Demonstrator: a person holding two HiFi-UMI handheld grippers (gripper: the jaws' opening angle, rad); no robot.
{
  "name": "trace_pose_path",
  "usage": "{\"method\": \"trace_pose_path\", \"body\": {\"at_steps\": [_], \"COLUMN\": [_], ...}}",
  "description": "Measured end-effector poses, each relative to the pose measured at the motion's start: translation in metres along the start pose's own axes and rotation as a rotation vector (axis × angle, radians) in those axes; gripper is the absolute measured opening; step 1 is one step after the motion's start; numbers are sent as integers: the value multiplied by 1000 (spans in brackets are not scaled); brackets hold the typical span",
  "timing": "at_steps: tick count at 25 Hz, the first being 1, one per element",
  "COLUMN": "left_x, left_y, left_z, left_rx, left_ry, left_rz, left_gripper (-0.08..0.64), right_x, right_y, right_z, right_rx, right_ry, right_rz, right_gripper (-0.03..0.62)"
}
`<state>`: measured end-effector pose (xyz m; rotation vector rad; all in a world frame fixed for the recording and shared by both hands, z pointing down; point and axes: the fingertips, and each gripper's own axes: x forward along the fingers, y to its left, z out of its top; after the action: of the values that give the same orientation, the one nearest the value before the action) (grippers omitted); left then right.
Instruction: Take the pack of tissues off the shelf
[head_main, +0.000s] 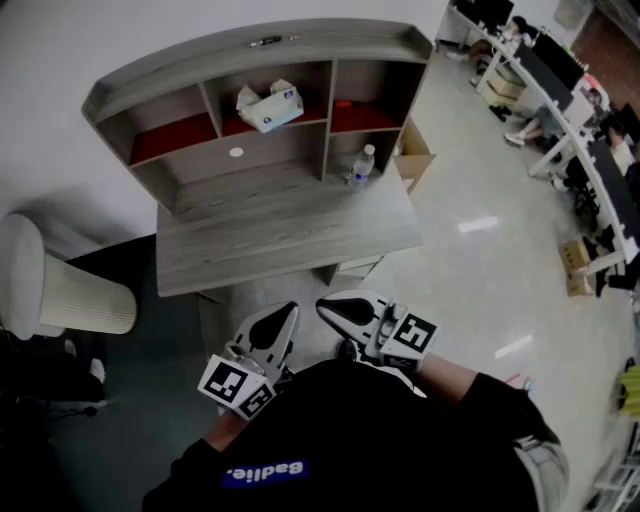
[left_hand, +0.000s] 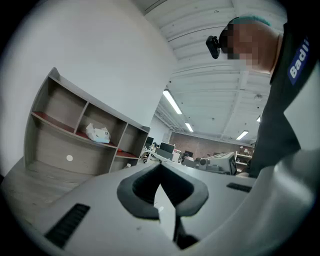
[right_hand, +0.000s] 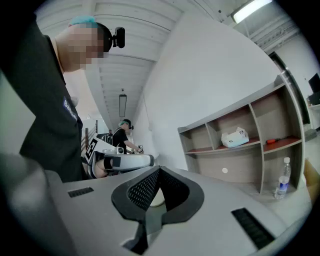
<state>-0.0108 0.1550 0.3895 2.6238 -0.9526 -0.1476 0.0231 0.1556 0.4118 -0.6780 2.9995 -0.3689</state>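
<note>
The pack of tissues (head_main: 270, 107) lies in the middle compartment of the shelf (head_main: 260, 45), in the upper middle of the head view, above the desk (head_main: 280, 225) and up and to the left of a water bottle (head_main: 363, 165). At the bottom centre of that view, well apart from the pack, the left gripper (left_hand: 160, 166) and the right gripper (right_hand: 159, 170) are held close to the person's body. Each has its jaws pressed together with nothing between them.
</note>
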Motion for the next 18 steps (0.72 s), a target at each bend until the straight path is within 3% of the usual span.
{"method": "trace_pose_path", "body": {"at_steps": [18], "left_x": [15], "left_y": [-5], "left_z": [-3], "left_rx": [2], "left_ry": [5], "left_rz": [-1], "left_gripper": [-2], "right_x": [-12], "right_y": [-11], "right_z": [0], "right_rx": [-1], "right_ry": [0], "right_rz": [-8], "right_gripper": [29]}}
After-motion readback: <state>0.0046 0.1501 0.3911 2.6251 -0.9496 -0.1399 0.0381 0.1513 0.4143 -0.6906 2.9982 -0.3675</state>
